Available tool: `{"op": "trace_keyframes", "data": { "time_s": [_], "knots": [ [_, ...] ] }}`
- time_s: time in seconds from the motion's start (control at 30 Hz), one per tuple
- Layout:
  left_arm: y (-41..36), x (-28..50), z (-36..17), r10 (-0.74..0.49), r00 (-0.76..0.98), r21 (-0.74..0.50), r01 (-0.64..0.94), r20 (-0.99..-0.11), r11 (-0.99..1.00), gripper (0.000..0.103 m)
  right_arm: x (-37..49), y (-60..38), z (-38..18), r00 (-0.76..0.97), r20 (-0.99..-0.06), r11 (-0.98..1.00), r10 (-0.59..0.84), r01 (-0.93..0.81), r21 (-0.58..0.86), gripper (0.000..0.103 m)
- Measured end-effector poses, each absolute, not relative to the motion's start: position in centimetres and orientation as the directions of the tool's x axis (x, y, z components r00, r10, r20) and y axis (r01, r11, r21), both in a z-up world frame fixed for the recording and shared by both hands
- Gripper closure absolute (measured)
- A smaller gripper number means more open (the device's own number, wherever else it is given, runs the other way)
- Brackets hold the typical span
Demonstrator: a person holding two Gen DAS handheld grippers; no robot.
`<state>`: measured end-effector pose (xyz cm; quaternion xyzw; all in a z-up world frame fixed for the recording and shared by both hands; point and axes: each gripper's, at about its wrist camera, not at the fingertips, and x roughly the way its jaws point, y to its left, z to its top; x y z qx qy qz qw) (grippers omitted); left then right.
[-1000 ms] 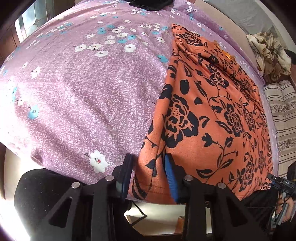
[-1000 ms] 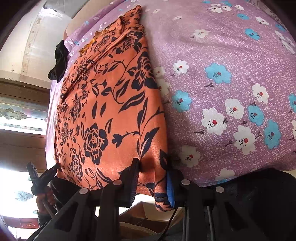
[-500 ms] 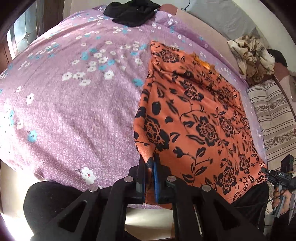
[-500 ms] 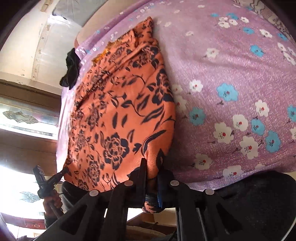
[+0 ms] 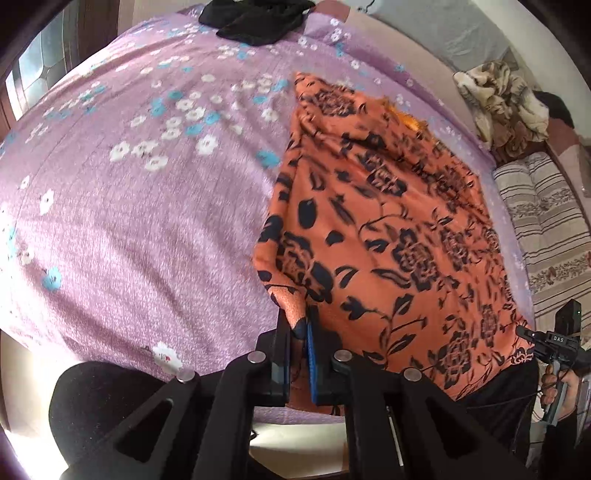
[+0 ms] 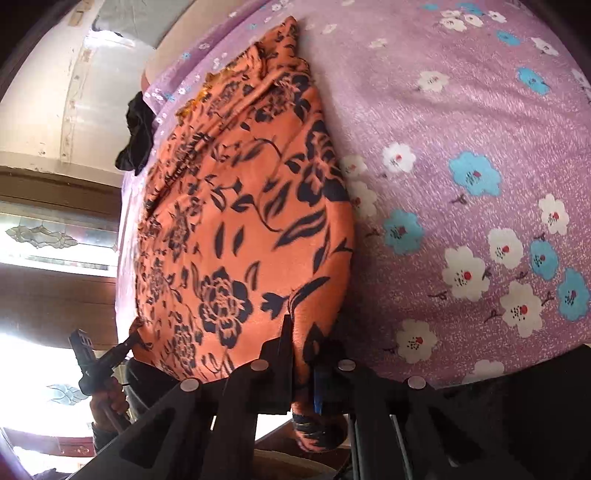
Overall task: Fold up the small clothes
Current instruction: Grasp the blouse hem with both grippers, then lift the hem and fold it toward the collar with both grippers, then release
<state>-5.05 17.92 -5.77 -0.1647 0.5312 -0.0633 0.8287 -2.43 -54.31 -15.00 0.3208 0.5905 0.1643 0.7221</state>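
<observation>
In the left wrist view, the left gripper (image 5: 300,341) has its two fingers pressed together on a near corner of the orange garment with black flowers (image 5: 391,236), the cloth bunched between a black pad and a blue one. The garment lies lengthwise on the right part of the bed, on a purple bedsheet printed with white and blue flowers (image 5: 129,206), its near hem reaching the sheet's near edge. At the far edge of the bed sits a heap of black clothing (image 5: 255,18). Beyond the bed's right edge lie a striped cushion (image 5: 546,221) and a crumpled beige-and-brown blanket (image 5: 506,103). At the near right corner of the garment the right gripper (image 5: 532,338) shows, its body bearing a small label that seems to read "DAS".

In the right wrist view, the right gripper (image 6: 303,347) is clamped on the garment's (image 6: 236,206) other near corner, a fold of cloth hanging below the fingers. The bedsheet (image 6: 461,166) spreads to the right. The left gripper (image 6: 129,339), held in a hand (image 6: 109,402), meets the garment's near left corner. The black clothing (image 6: 136,140) lies at the far end of the bed.
</observation>
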Motion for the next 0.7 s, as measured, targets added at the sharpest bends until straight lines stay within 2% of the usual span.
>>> {"op": "trace_keyframes", "data": {
  "time_s": [0.07,0.13,0.3,0.5,0.6,0.7],
  "knots": [
    [18.0,-4.7,-4.7,-0.306,0.456,-0.374,-0.064,-0.836,0.925,0.096,-2.1,-54.8,-13.4,0.296,-0.706,0.706,0.643,0.127,0.697,0.096],
    [18.0,-4.1,-5.3,-0.299,0.431,-0.363,-0.072,-0.851,0.929,0.096,-1.5,-55.1,-12.8,0.317,-0.683,0.685,0.658,0.126,0.718,0.096],
    [18.1,-3.2,-8.4,-0.280,0.340,-0.333,-0.108,-0.898,0.937,0.096,-0.6,-54.8,-15.3,0.271,-0.685,0.665,0.677,0.175,0.726,0.096],
    [17.8,3.8,-1.8,-0.365,0.474,-0.417,-0.006,-0.802,0.909,0.096,4.1,-55.1,-11.6,0.358,-0.605,0.611,0.711,0.110,0.784,0.096],
    [18.0,10.3,1.5,-0.378,0.555,-0.439,0.025,-0.741,0.898,0.096,9.8,-55.6,-7.9,0.445,-0.540,0.583,0.715,0.049,0.811,0.096],
    [19.0,17.4,2.2,-0.344,0.605,-0.447,-0.022,-0.718,0.894,0.095,16.8,-56.5,-5.4,0.532,-0.494,0.570,0.688,0.027,0.822,0.096]
  ]
}}
